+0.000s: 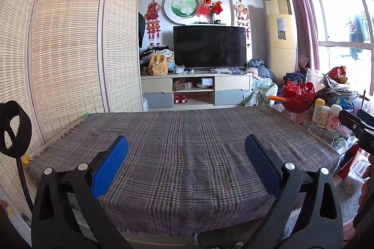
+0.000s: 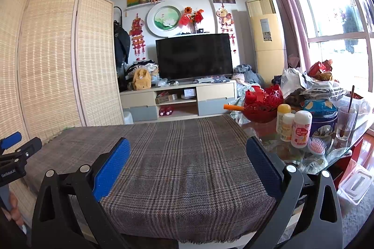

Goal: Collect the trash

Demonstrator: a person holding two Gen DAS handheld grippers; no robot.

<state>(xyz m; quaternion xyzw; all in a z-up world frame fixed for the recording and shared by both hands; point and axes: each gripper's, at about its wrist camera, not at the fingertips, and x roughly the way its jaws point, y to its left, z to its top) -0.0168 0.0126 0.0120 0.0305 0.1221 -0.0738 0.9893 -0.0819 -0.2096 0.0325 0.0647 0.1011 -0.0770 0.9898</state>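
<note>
Plaid cloth point(image 1: 187, 155) lies bare under us. Our left tongs point(image 1: 187, 151) and right tongs point(image 2: 188, 153) gape wide, holding nothing. Bottles point(image 2: 294, 127), red bowl point(image 2: 261, 106) crowd right side.

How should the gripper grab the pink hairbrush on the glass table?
Grip the pink hairbrush across the narrow sides of its head, coming down from above with the right gripper, which is open. It lies flat with its bristles up, bottles crowd its left, and its handle is hard to see.
</note>
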